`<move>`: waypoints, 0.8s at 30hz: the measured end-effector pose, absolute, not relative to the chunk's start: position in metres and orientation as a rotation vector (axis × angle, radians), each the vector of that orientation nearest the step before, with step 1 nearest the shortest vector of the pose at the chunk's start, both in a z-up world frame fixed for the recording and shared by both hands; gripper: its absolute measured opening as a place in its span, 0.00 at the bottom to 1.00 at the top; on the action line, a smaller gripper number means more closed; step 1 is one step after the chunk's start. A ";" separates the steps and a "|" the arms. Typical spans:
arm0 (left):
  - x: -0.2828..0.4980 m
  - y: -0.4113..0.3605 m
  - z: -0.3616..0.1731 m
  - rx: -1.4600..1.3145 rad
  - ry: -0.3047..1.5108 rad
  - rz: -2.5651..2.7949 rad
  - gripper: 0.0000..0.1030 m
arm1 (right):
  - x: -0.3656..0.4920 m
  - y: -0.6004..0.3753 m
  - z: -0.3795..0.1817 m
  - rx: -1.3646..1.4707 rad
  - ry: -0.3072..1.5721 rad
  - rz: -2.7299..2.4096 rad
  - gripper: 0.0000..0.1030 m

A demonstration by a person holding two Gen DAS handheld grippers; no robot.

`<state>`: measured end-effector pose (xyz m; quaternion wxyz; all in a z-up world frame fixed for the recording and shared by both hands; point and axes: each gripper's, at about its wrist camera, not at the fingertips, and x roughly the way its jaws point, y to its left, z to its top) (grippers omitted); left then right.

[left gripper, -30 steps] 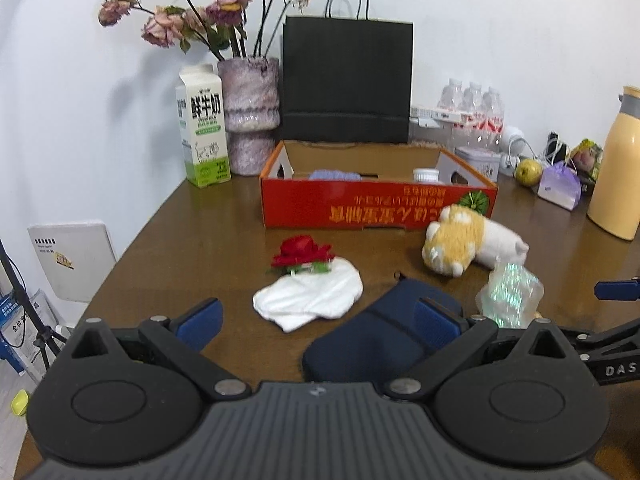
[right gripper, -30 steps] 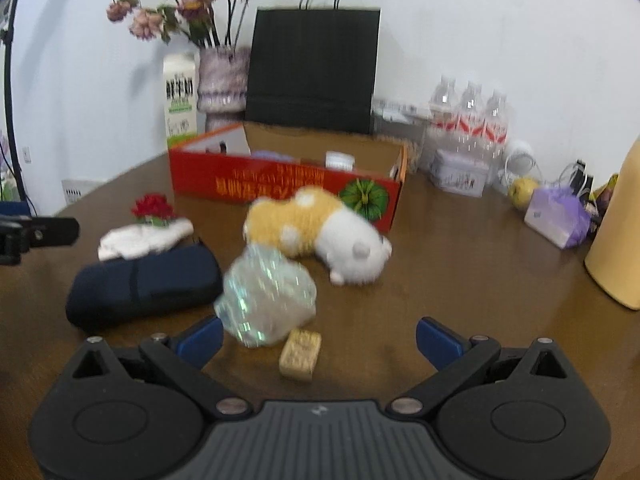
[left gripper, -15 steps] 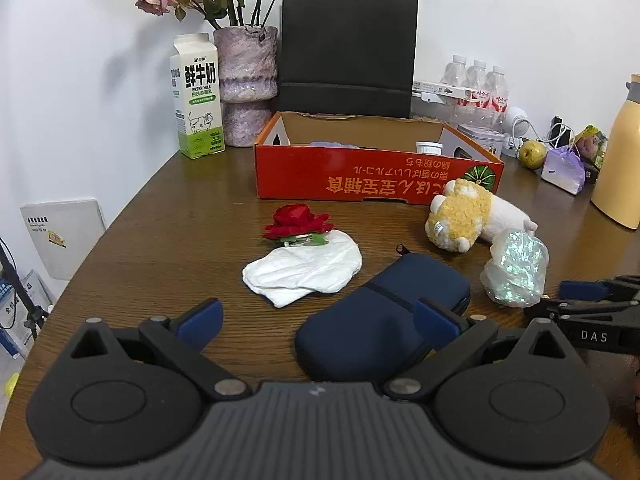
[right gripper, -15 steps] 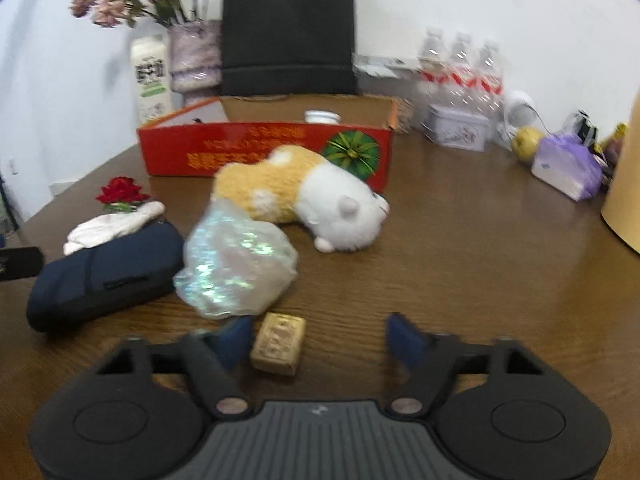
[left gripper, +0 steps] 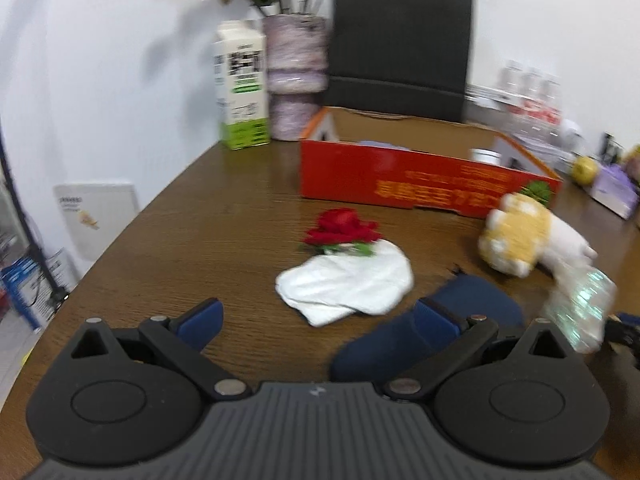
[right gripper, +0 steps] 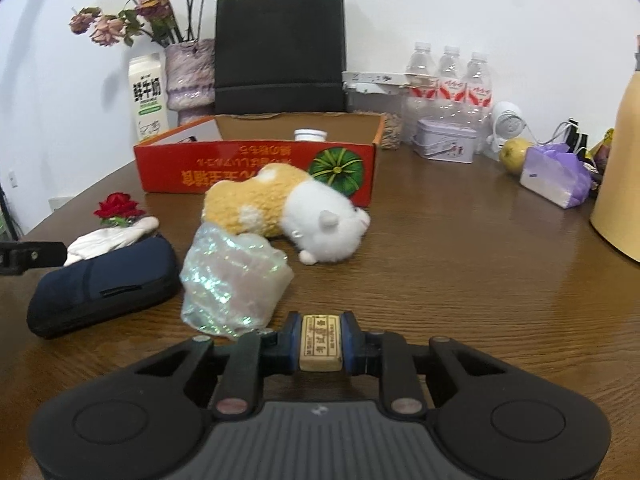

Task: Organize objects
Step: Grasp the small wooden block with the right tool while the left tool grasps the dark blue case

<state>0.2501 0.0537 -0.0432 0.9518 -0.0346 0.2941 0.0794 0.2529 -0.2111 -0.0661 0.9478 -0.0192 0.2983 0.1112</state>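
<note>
My right gripper (right gripper: 321, 342) is shut on a small tan block (right gripper: 321, 343) with printed characters, low over the table. Just ahead lie an iridescent crumpled bag (right gripper: 232, 284), a yellow-and-white plush toy (right gripper: 288, 212) and a navy zip pouch (right gripper: 102, 284). My left gripper (left gripper: 318, 320) is open and empty, hovering over the table with the navy pouch (left gripper: 424, 340) by its right finger. A white cloth (left gripper: 348, 284) and a red rose (left gripper: 342, 230) lie ahead of it. The open red cardboard box (right gripper: 256, 168) stands behind, holding a white cap and a purple item.
A milk carton (right gripper: 149, 96), a vase of dried flowers (right gripper: 190, 76), a black paper bag (right gripper: 280, 48) and water bottles (right gripper: 450, 76) line the back wall. A tin, a pear, a purple packet (right gripper: 554, 178) and a yellow flask (right gripper: 620, 176) stand at the right.
My right gripper has closed on the tan block, which lay loose on the table before. My left gripper has swung left, with the view blurred.
</note>
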 end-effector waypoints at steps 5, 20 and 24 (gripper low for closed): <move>0.265 0.060 -0.055 -0.129 0.664 0.266 0.98 | 0.251 -0.211 -0.065 -0.048 0.594 0.228 0.19; 0.225 0.031 -0.058 -0.066 0.644 0.176 0.97 | 0.245 -0.213 -0.063 -0.043 0.564 0.250 0.19; 0.219 0.032 -0.042 -0.099 0.562 0.154 1.00 | 0.244 -0.218 -0.063 -0.039 0.560 0.249 0.19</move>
